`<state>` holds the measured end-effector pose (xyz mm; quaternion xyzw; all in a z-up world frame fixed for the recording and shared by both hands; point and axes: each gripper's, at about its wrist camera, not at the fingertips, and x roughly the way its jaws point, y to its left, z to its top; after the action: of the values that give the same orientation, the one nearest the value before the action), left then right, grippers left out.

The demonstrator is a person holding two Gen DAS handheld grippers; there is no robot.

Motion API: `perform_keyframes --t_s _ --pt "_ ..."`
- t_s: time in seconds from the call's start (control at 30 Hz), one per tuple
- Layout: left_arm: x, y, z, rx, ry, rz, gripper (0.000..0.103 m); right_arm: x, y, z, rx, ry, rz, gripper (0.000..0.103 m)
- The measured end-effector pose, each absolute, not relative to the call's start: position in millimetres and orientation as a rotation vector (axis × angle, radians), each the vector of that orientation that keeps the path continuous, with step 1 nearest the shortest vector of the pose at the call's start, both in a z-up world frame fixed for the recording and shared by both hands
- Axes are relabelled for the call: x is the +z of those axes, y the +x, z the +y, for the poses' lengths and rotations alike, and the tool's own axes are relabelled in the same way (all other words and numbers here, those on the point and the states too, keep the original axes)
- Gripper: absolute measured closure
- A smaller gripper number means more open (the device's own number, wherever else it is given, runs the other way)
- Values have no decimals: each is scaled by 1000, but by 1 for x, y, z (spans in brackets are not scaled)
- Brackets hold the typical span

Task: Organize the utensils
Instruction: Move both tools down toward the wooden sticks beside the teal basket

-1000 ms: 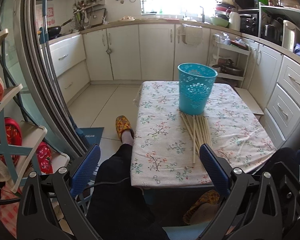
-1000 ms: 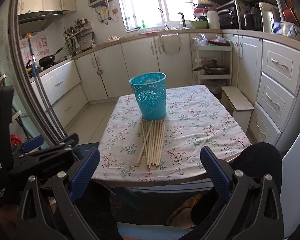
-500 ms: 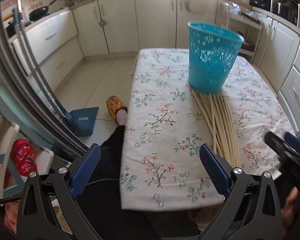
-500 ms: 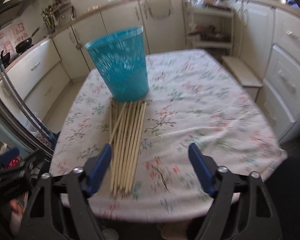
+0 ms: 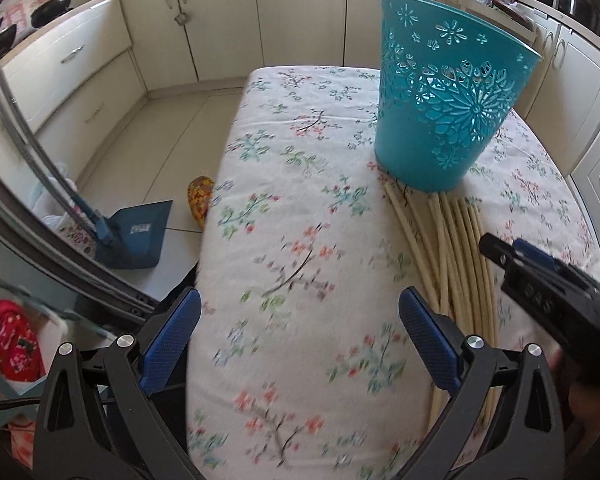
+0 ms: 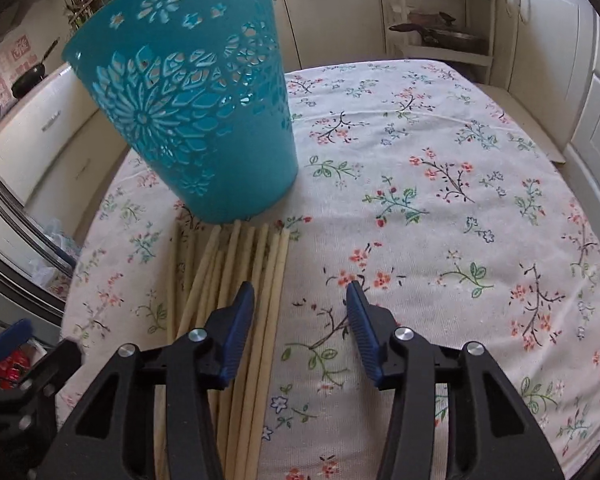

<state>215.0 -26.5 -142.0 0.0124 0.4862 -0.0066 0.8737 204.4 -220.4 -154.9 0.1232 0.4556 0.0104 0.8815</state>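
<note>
No writing can be read: the white label on the blue dustpan on the floor is too small, and the raised marks on the right gripper's side, seen from the left wrist, are blurred.

The left gripper has its jaws wide apart, holding nothing, over the floral cloth at the table's near left part; its right finger sits just beside the near ends of the chopsticks.

The right gripper is open more narrowly and also holds nothing. Its left finger is over the right side of the chopstick bundle and its right finger over bare cloth; whether either touches is unclear.

The chopsticks lie flat on the cloth in a loose bundle, far ends at the base of the upright teal basket, which stands at mid-table
</note>
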Motion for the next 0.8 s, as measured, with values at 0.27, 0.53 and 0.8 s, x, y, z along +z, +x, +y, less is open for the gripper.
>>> perform_keyframes --t_s 0.27,0.53,0.8 --pt "-155 254 -51 -20 25 1034 8 -154 203 -218 -11 123 931 58" --pt "-180 283 -69 20 98 1071 8 -154 207 -227 35 38 951 81" --pt "-188 299 -65 14 116 1069 8 -155 209 -235 111 100 951 85"
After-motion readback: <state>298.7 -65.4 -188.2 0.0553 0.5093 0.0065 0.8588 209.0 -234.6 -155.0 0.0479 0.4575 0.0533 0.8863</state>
